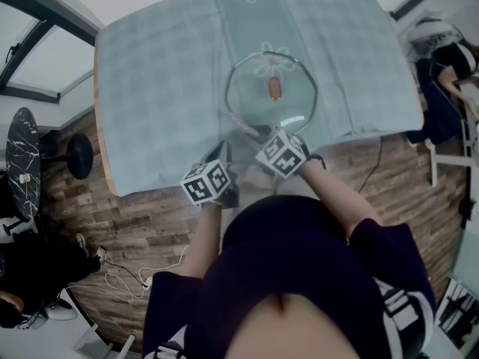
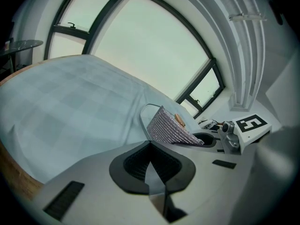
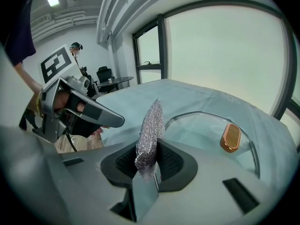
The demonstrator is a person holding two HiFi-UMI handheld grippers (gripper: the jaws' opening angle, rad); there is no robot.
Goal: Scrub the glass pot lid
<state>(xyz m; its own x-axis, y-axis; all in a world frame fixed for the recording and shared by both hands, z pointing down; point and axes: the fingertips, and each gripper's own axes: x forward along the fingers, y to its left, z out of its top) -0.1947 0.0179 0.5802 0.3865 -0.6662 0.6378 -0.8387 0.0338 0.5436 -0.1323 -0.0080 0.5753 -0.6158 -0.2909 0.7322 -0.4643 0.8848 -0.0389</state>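
Pinching a mesh scrubber (image 3: 150, 125), the right claw (image 3: 146, 168) hovers by the clear, copper-knobbed lid (image 3: 201, 130).

Office-like workroom — tall windows (image 3: 220, 55), swivel chair (image 3: 104, 74), clothed table (image 1: 150, 88), cables (image 1: 120, 279) on wood-plank floor (image 1: 150, 223).

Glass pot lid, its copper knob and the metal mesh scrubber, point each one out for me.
Glass pot lid (image 1: 251, 99), head view, clear glass left of the knob.
Copper knob (image 3: 230, 137), right gripper view, middle of its top.
Metal mesh scrubber (image 3: 150, 130), right gripper view, middle of the upright mesh.
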